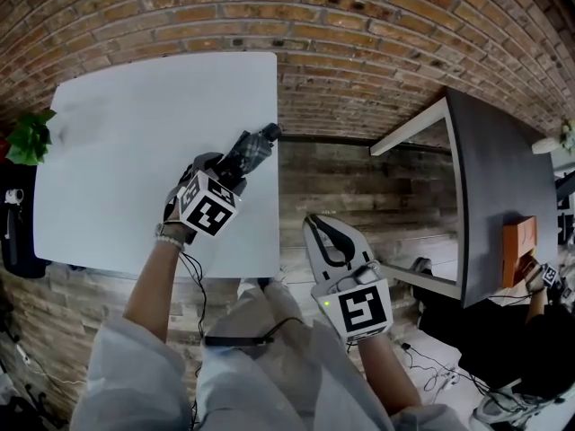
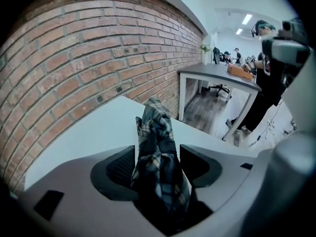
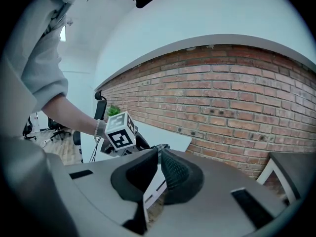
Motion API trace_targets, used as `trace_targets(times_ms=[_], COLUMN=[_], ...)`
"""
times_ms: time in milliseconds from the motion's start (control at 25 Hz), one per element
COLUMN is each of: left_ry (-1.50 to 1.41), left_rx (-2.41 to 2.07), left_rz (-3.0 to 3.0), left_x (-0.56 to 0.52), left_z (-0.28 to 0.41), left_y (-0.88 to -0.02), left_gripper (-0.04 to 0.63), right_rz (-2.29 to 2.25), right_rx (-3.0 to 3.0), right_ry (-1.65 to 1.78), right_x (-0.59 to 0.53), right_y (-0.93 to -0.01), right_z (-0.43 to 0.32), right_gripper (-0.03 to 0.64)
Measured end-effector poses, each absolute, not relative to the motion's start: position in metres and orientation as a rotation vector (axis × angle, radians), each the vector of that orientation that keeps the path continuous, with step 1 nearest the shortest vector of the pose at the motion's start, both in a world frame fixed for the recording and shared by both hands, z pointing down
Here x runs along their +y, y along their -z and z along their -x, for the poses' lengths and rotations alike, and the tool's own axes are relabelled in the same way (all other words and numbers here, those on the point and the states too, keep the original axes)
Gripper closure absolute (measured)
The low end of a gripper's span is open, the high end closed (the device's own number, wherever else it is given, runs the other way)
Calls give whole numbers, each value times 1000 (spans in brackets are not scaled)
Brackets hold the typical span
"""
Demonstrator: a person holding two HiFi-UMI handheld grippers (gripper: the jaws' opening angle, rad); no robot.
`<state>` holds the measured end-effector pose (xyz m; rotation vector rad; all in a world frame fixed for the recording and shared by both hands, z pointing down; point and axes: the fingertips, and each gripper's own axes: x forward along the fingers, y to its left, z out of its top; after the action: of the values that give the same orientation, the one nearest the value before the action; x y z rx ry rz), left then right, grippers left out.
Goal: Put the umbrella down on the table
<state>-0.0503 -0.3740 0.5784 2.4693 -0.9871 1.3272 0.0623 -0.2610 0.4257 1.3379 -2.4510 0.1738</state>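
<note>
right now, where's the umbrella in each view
Head view: left of centre, the umbrella lies between the jaws of the left gripper, over the right edge of the table.
Left gripper view: bottom centre, between the jaws.
Right gripper view: a small plaid bit just above the jaw tips.
Shared landmark: the brick wall.

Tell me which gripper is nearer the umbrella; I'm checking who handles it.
Left. The left gripper has the umbrella between its jaws; the right gripper hangs apart, off the table.
</note>
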Motion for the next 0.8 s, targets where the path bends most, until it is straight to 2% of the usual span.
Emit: trace_targets(times_ms=[200,240,360,440,600,800], left_ry=[-1197,-1180,-1108,-1045,-889,-749], left_rx=[-1036,-1048,-1115,-1178,-1253,-1340], left_rz=[-2500,-2513,-2560,-2596,-2673,-2683], left_x=[-359,-355,-344,-338,-321,-294], left_z=[55,56,60,62,60,60], left_y=[-546,-538,-511,-492,-454,-412], left_gripper=[311,334,469,524,558,566], right_rz=[-1330,-1325,-1308,-1301,-1295,-1308], right_rx=[-2468,-2473,-2487,-2500,-2521,-2541], right_ry=[-152,-146,-124,-104,-65,-39], right_x=[-256,-254,-248,-244,-235,-223], right_y=[-417,-415,-408,-402,-391,-371], right_z=[-55,-53,-45,-41,-34,-37], right_gripper=[566,566,566,566,566,566])
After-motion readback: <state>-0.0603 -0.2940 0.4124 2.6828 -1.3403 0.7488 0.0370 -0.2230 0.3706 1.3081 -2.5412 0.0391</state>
